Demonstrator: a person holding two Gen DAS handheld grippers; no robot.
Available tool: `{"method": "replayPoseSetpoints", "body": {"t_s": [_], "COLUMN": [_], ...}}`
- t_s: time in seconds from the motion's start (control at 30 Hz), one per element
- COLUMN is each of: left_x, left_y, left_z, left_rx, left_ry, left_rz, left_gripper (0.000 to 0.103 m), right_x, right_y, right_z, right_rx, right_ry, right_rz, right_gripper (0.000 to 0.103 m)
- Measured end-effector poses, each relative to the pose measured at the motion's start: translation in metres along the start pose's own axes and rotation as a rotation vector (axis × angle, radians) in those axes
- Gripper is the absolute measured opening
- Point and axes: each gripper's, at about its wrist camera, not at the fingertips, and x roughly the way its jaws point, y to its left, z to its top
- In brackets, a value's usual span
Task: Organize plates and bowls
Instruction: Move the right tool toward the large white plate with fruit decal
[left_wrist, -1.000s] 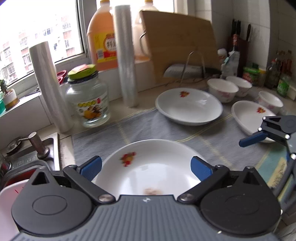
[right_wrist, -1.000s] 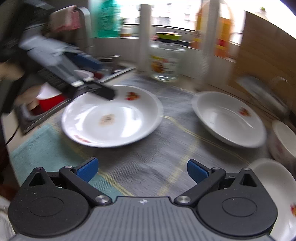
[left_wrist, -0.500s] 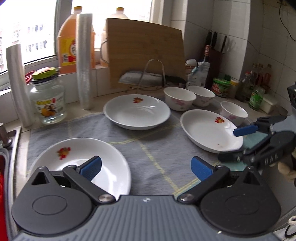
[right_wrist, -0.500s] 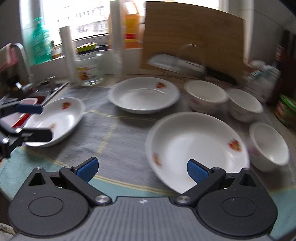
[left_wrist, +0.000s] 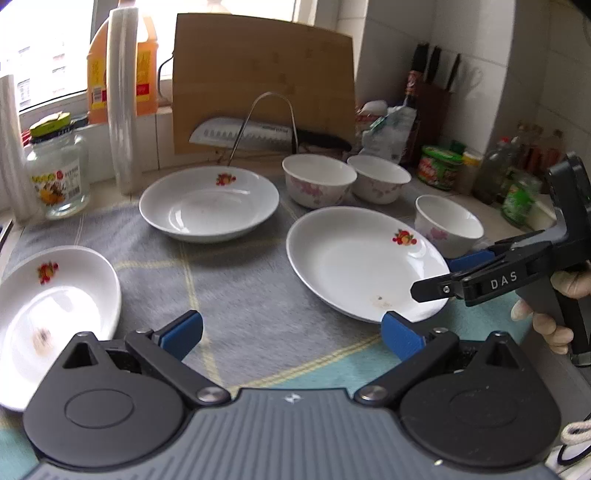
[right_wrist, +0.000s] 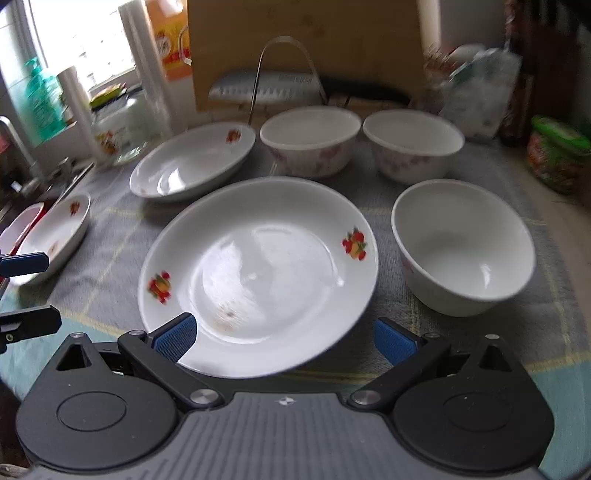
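Since the earlier frame, right tongs (right_wrist: 282, 338) have closed in on the near plate (right_wrist: 258, 273) on the worktop (right_wrist: 554, 332); both tongs spread, empty. Advise pinching its near rim squarely, lifting level. Left tongs (left_wrist: 291, 334) idle.

Light: bright day glow comes in from the window (left_wrist: 44, 55) far ahead-left of the left gripper; the glass is washed out white.
Shine: the round white plate with fruit prints (right_wrist: 258, 273) just ahead of the right gripper glares.
Blur: right view smeared, worst far ahead.
Edges: both views bend round.
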Motion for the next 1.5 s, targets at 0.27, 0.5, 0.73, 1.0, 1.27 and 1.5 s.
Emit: {"method": "replayPoseSetpoints", "body": {"t_s": [0.27, 0.5, 0.73, 1.0, 1.27, 1.5], "left_x": [0.015, 0.022, 0.046, 0.072, 0.087, 0.094], "left_y": [-0.038, -0.055, -0.058, -0.05, -0.036, -0.028], "left_z": [-0.023, -0.036, -0.031, -0.013, 0.001, 0.006], "left_rx": [-0.101, -0.083, 0.033, 0.183, 0.291, 0.362], "left_ry": [0.06, 0.125, 0.156, 0.178, 0.18, 0.173], "left_rz": [0.103, 0.154, 0.102, -0.015, -0.135, -0.213], "left_gripper": [0.102, 0.102, 0.102, 0.102, 0.102, 0.103], "right_x": [0.022, 0.025, 0.024, 0.023, 0.021, 0.023], "right_y": [-0.018, -0.015, -0.013, -0.008, -0.004, -0.004], "right_z": [0.007, 0.015, 0.016, 0.015, 0.016, 0.018], "right_rx": [-0.123, -0.143, -0.133, -0.08, -0.01, 0.051], "right_ry": [0.083, 0.113, 0.122, 0.125, 0.105, 0.081], "right_rz": [0.16, 0.243, 0.243, 0.206, 0.152, 0.097], "right_gripper": [0.103, 0.103, 0.103, 0.103, 0.103, 0.103]}}
